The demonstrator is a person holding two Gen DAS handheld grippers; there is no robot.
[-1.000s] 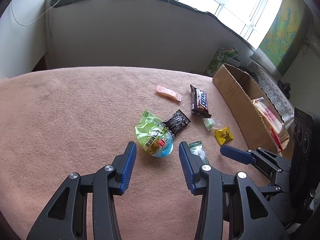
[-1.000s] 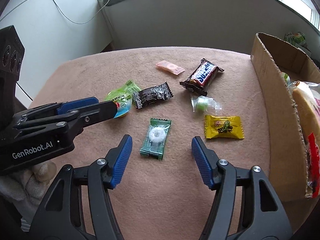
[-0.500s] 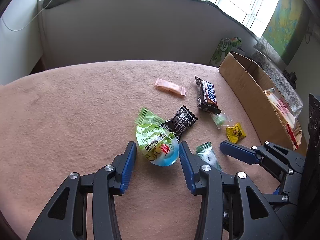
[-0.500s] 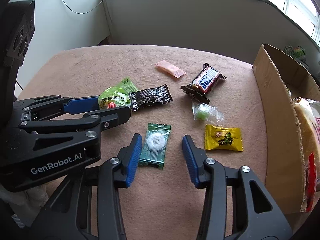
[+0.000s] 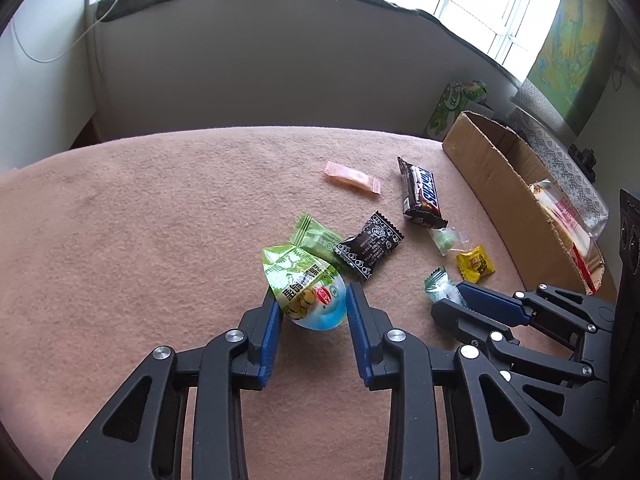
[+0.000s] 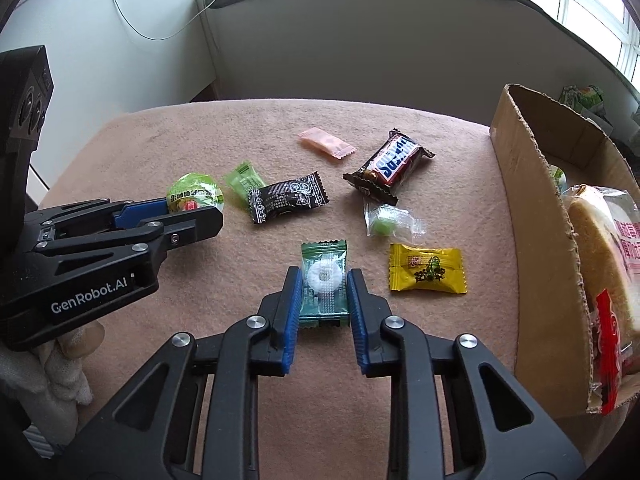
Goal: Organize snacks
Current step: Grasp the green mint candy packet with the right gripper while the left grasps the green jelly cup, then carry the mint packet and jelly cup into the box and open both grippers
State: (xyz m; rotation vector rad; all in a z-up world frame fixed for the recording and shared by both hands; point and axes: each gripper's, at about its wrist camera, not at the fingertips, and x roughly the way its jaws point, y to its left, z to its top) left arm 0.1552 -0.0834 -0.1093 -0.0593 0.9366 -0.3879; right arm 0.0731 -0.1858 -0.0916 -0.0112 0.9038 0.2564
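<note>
My left gripper is shut on a round green jelly cup on the pink cloth; it also shows in the right wrist view. My right gripper is shut on a dark green mint candy, which lies flat on the cloth. Loose on the cloth lie a black candy, a light green candy, a Snickers bar, a pink candy, a clear-wrapped green sweet and a yellow candy.
An open cardboard box stands at the right edge of the cloth with a bagged bread inside. A green packet stands behind the box. A wall and window sill run along the back.
Both grippers moved forward and down over their snacks. The left jaws closed on the jelly cup and the right jaws closed on the mint candy.
</note>
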